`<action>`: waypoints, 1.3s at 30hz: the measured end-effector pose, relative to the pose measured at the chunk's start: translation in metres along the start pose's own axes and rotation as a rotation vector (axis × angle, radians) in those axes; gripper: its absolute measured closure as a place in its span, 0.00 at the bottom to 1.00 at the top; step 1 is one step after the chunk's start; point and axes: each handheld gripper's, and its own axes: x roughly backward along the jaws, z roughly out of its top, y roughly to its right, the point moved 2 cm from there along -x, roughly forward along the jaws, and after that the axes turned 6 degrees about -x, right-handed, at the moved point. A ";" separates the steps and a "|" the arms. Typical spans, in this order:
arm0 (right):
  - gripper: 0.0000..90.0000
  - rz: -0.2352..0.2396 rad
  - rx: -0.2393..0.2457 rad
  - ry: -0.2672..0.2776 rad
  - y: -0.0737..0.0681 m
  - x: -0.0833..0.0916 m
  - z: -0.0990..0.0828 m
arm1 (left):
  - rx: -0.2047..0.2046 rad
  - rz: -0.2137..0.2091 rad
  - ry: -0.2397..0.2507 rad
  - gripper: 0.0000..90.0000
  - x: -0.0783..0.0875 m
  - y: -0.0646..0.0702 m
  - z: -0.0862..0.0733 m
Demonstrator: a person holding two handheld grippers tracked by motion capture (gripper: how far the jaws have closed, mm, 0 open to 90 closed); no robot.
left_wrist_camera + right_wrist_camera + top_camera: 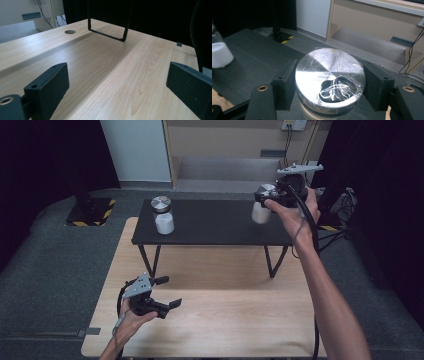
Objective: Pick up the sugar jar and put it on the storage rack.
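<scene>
Two glass jars with silver lids and white contents are over a low black shelf (pixel 210 225). One jar (pixel 163 215) stands on the shelf's left end, and it is also at the left edge of the right gripper view (pixel 219 53). My right gripper (pixel 265 196) is shut on the lid of the other jar (pixel 260 212) at the shelf's right end. In the right gripper view both jaws press the sides of that lid (pixel 329 75). My left gripper (pixel 169 291) is open over the wooden table (pixel 225 315), with nothing between its jaws (pixel 117 82).
The black shelf stands on thin wire legs (pixel 107 35) at the far side of the wooden table. A cable hole (pixel 70 31) is in the tabletop. A black-and-yellow striped base (pixel 92 212) sits on the floor at the far left, and cables (pixel 340 205) lie at the far right.
</scene>
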 end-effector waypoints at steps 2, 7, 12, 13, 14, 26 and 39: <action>0.39 -0.006 -0.021 -0.005 0.003 -0.005 -0.001 | 0.001 -0.001 -0.001 0.03 -0.001 0.000 0.000; 0.39 -0.013 -0.051 -0.017 0.010 -0.017 -0.009 | 0.002 -0.002 -0.001 0.03 0.000 0.000 0.000; 0.39 -0.015 -0.052 -0.046 0.013 -0.025 -0.015 | -0.001 -0.005 -0.005 0.03 -0.001 -0.001 0.000; 0.39 -0.018 -0.051 -0.050 0.013 -0.027 -0.017 | -0.001 -0.006 -0.005 0.03 -0.001 -0.001 0.000; 0.39 -0.019 -0.051 -0.053 0.014 -0.028 -0.018 | -0.001 -0.006 -0.004 0.03 -0.001 -0.001 0.000; 0.19 -0.008 -0.127 0.031 0.023 -0.025 -0.038 | -0.008 -0.013 -0.015 0.03 -0.002 -0.001 0.001; 0.11 0.036 -0.113 0.180 0.029 0.042 -0.060 | -0.013 -0.034 -0.012 0.03 -0.005 0.000 0.002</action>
